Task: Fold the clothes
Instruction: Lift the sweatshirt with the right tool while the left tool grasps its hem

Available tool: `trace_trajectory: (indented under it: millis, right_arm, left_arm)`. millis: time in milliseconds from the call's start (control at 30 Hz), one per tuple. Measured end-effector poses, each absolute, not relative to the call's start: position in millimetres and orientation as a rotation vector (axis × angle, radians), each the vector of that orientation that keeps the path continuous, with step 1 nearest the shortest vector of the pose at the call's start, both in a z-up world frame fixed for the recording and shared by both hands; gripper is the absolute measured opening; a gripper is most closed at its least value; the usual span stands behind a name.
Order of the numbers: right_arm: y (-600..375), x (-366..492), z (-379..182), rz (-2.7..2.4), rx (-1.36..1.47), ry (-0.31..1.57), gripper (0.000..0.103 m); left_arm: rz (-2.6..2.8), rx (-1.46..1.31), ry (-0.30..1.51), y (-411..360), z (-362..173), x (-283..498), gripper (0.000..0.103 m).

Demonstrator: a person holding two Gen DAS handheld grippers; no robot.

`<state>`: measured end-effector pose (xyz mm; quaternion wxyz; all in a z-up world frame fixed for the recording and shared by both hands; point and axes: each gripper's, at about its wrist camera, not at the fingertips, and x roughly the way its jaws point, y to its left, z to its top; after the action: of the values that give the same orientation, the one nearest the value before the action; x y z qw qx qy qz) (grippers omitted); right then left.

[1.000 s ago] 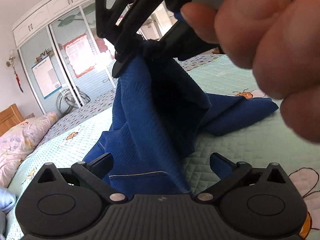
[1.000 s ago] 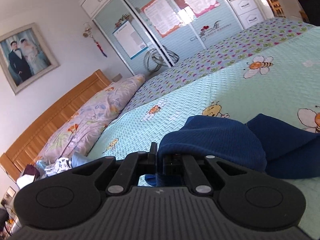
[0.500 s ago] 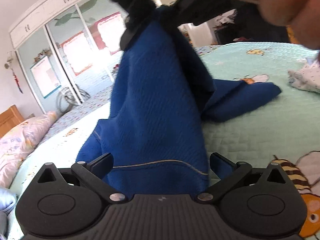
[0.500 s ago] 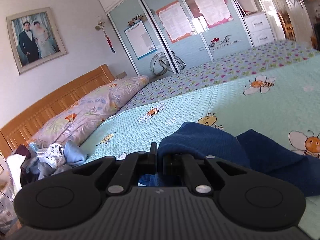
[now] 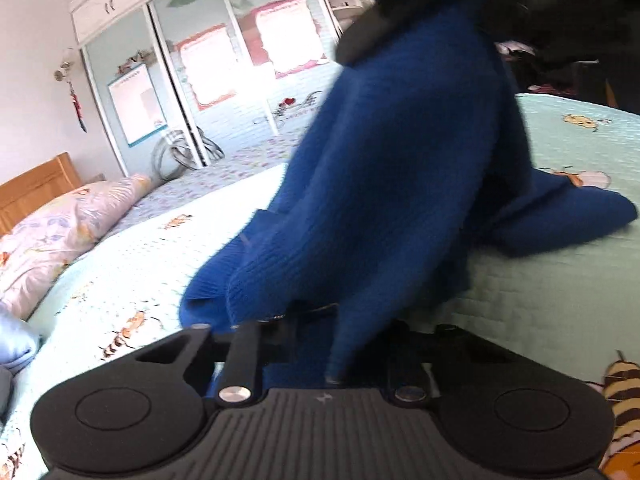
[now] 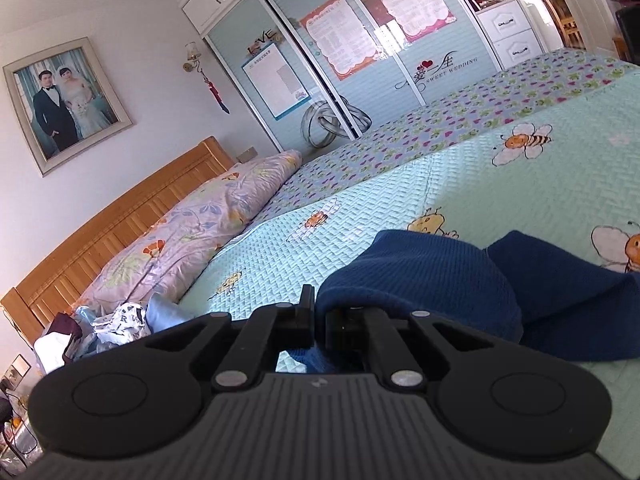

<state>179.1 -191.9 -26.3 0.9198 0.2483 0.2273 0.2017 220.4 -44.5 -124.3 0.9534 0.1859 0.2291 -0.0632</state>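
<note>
- While the blue garment [image 5: 392, 184] hung above the bedspread [image 5: 560, 304], the right gripper [image 6: 318, 320] was clenched on its fabric.
- Left gripper [image 5: 320, 340] also pinched the cloth.

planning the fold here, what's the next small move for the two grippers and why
Probably draw the left gripper sideways from the right gripper to spread the blue knit garment. Both look shut on it, yet it hangs bunched, one end lying on the bee-print bedspread.
</note>
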Motion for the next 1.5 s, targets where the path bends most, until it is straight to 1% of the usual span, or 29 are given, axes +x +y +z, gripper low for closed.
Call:
trace_trajectory:
  millis: [100, 133, 167, 233, 500, 600, 733, 900, 1000, 1233, 1367, 1500]
  right_arm:
    - [-189.8, 177.8, -30.7, 0.416, 0.518, 0.477, 0.006]
    - [-189.7, 177.4, -31.5, 0.417, 0.524, 0.476, 0.006]
    - [-189.9, 177.1, -31.2, 0.416, 0.528, 0.473, 0.006]
    - [-190.6, 176.5, -30.0, 0.413, 0.536, 0.467, 0.007]
    - [-186.4, 167.1, -10.7, 0.439, 0.538, 0.406, 0.006]
    - [-178.1, 158.3, 5.8, 0.462, 0.514, 0.368, 0.006]
    - [-168.8, 142.9, 31.2, 0.492, 0.491, 0.311, 0.006]
    - [-160.4, 119.2, 66.6, 0.523, 0.462, 0.244, 0.006]
    - [-155.8, 104.9, 85.6, 0.539, 0.44, 0.209, 0.006]
    - [-145.5, 75.2, 121.9, 0.567, 0.37, 0.133, 0.006]
    - [-144.0, 65.4, 134.0, 0.568, 0.347, 0.123, 0.006]
    - [-137.0, 57.2, 151.5, 0.586, 0.317, 0.1, 0.006]
  left_arm:
    - [-0.113, 0.383, 0.452, -39.6, -121.3, 222.8, 0.022]
    - [-0.108, 0.393, 0.44, -38.7, -120.0, 220.4, 0.02]
    - [-0.102, 0.4, 0.425, -37.2, -117.6, 218.9, 0.016]
    - [-0.088, 0.409, 0.39, -33.5, -112.1, 217.4, 0.011]
    - [0.027, 0.388, 0.227, -3.9, -64.9, 215.0, 0.011]
    - [0.066, 0.385, 0.16, 5.6, -38.5, 208.3, 0.013]
    - [0.112, 0.387, 0.071, 14.6, 0.0, 186.2, 0.022]
    - [0.135, 0.404, -0.023, 5.7, 44.0, 145.5, 0.023]
    - [0.146, 0.404, -0.065, 1.9, 65.4, 120.9, 0.025]
    - [0.148, 0.407, -0.09, 6.8, 76.5, 86.4, 0.029]
    - [0.16, 0.4, -0.112, 12.2, 86.3, 68.2, 0.032]
    - [0.176, 0.403, -0.14, 18.4, 98.1, 59.1, 0.033]
